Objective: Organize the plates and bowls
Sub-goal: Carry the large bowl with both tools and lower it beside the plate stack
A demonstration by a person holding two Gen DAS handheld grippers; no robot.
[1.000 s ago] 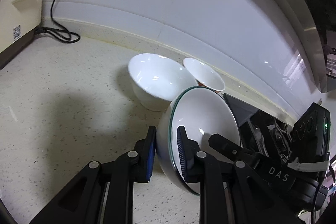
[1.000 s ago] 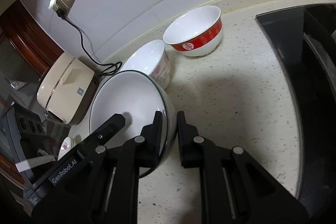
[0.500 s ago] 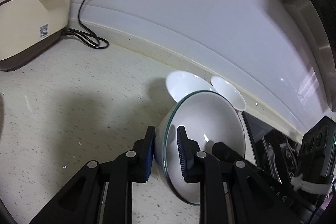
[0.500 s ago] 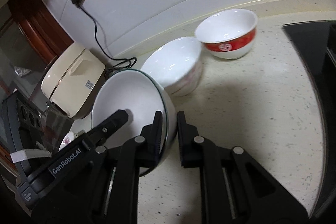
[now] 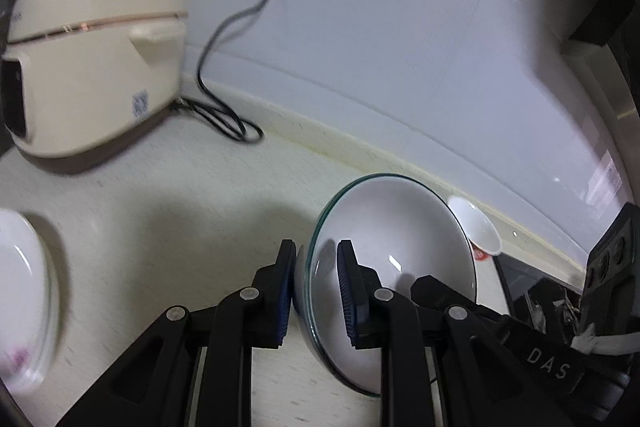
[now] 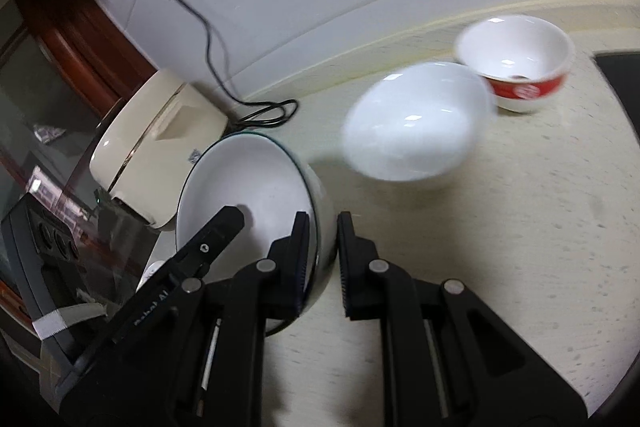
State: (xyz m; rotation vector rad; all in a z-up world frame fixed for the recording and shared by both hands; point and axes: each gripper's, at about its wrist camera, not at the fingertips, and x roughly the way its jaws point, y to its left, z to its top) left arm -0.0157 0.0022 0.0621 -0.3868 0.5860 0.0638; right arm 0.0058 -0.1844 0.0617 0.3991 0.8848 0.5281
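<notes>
Speckled countertop [image 6: 520, 211] below white wall [image 5: 380, 59], both claws [image 5: 316, 271] [image 6: 324, 247] clamped on green-rimmed bowl [image 5: 392, 227]

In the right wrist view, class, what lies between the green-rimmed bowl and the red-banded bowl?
A plain white bowl sits on the counter between the green-rimmed bowl and the red-banded bowl.

1. Three bowls on the right wrist view: a green-rimmed bowl [image 6: 248, 187], a plain white bowl [image 6: 416, 123], a red-banded bowl [image 6: 520, 67].
2. One white plate [image 5: 20, 291], at the countertop's [image 5: 180, 219] left edge.
3. One rice cooker [image 5: 92, 67].
4. One black cord [image 5: 224, 27].
5. Two grippers: left gripper [image 5: 316, 291], right gripper [image 6: 324, 259].
</notes>
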